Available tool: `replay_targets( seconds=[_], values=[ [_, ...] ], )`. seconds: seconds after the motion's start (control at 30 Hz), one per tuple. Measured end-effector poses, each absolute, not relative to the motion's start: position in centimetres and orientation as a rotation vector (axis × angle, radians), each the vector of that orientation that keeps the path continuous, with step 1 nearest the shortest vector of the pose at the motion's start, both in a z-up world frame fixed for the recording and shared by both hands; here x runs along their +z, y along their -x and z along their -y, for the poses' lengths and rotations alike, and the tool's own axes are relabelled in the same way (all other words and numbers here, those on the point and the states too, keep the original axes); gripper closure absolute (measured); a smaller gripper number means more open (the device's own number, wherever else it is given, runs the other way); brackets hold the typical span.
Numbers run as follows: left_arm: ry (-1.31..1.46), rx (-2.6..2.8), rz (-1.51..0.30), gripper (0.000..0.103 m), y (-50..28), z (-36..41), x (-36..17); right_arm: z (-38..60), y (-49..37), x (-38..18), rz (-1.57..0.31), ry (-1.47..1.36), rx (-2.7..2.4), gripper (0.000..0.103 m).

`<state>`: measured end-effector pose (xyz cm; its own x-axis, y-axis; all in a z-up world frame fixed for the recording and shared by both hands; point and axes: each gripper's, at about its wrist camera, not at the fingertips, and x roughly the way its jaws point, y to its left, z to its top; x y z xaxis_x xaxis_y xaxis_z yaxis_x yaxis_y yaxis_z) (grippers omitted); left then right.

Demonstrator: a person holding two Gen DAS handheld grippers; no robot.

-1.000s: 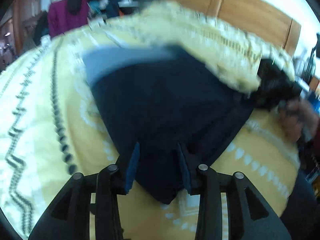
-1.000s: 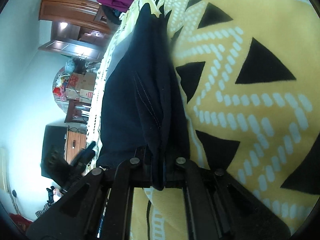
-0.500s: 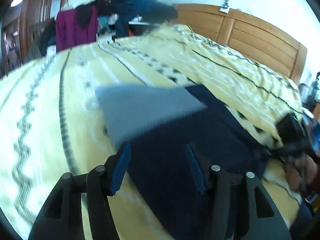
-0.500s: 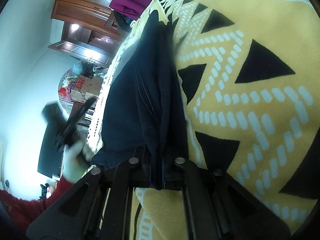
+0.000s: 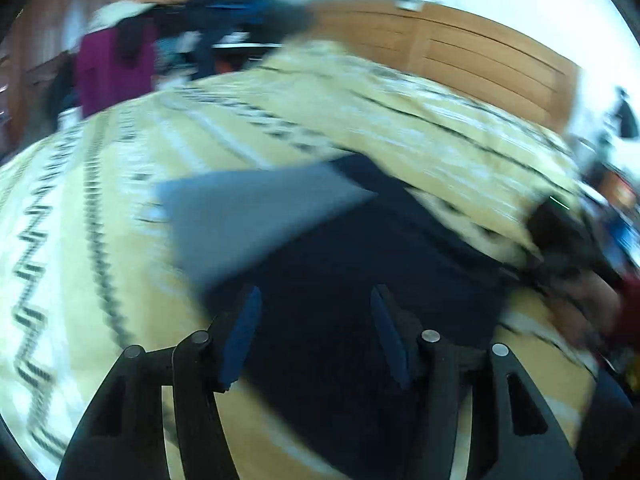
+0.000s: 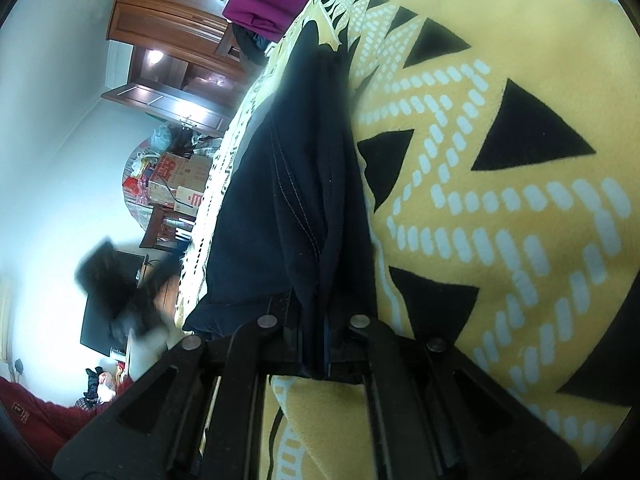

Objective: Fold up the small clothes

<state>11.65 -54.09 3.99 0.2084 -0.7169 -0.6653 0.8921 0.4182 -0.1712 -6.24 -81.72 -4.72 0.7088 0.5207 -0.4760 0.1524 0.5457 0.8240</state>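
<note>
Yellow patterned bedding (image 6: 520,184) covers a bed backed by a wooden headboard (image 5: 472,56), with clothes heaped on dark wood wardrobes (image 6: 168,20) beyond its far side. On it lies a navy garment (image 5: 360,280), a grey panel at its far-left corner; bare blanket spreads left of it. The left gripper (image 5: 316,320) hovers above the cloth, jaws spread wide and empty. The right gripper (image 6: 320,344) pinches the garment's bunched near edge.
</note>
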Motion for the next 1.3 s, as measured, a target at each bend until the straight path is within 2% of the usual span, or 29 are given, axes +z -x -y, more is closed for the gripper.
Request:
replay_targets(
  seconds=[0.1,0.13,0.27,0.33,0.37,0.4,0.43,0.47,0.53,0.6,0.67,0.73,0.83,0.93,1.0,1.3],
  values=[
    [-0.469,-1.154,-0.825,0.042,-7.0,55.3,0.5,81.9,6.4,-4.8,-0.780,-0.999,0.246,0.100],
    [-0.487,-1.121,-0.794,0.042,-6.1,54.9,-0.1,81.9,6.5,-4.8,-0.780,-0.997,0.242,0.100],
    [-0.394,-1.096,-0.834,0.042,-5.5,53.7,1.4,82.0,6.6,-4.5,-0.792,-1.000,0.226,0.099],
    [-0.371,-1.087,-0.858,0.041,-4.3,52.6,1.8,81.2,6.8,-2.9,-0.817,-0.919,0.157,0.092],
    [-0.359,-1.064,-0.868,0.041,-3.8,51.9,1.9,80.5,7.1,-1.6,-0.829,-0.837,0.100,0.082],
    [-0.345,-1.046,-0.876,0.041,-2.9,50.9,2.3,79.9,7.5,-0.4,-0.830,-0.781,0.065,0.059],
    [-0.315,-1.021,-0.889,0.040,-2.4,49.5,2.7,79.1,8.1,1.2,-0.818,-0.725,0.033,0.043],
    [-0.292,-0.989,-0.902,0.038,-2.1,48.3,2.8,78.4,8.8,2.6,-0.805,-0.678,0.007,0.020],
    [-0.260,-0.909,-0.928,0.035,-1.1,45.6,3.0,76.3,10.3,5.3,-0.785,-0.539,-0.042,0.016],
    [-0.227,-0.834,-0.961,0.030,-0.9,43.7,2.7,74.2,11.4,6.7,-0.798,-0.415,-0.090,0.008],
    [-0.206,-0.763,-1.003,0.028,-0.5,42.3,2.1,72.1,12.4,6.5,-0.849,-0.329,-0.119,0.005],
    [-0.181,-0.711,-1.053,0.019,-0.2,41.4,1.4,70.3,13.1,5.2,-0.926,-0.277,-0.119,0.005],
    [-0.164,-0.661,-1.178,0.012,-0.3,40.8,-1.2,68.4,14.3,3.0,-1.020,-0.247,-0.126,0.005],
    [-0.210,-0.668,-1.165,0.000,0.6,41.5,-1.9,67.7,14.6,0.5,-1.126,-0.236,-0.140,0.005],
    [-0.271,-0.633,-1.171,0.000,0.7,42.5,-2.1,67.2,14.9,0.1,-1.125,-0.190,-0.155,0.000],
    [-0.269,-0.537,-1.180,0.000,-0.4,43.8,-2.1,67.1,15.0,-0.6,-1.086,-0.150,-0.160,0.000]
  ],
)
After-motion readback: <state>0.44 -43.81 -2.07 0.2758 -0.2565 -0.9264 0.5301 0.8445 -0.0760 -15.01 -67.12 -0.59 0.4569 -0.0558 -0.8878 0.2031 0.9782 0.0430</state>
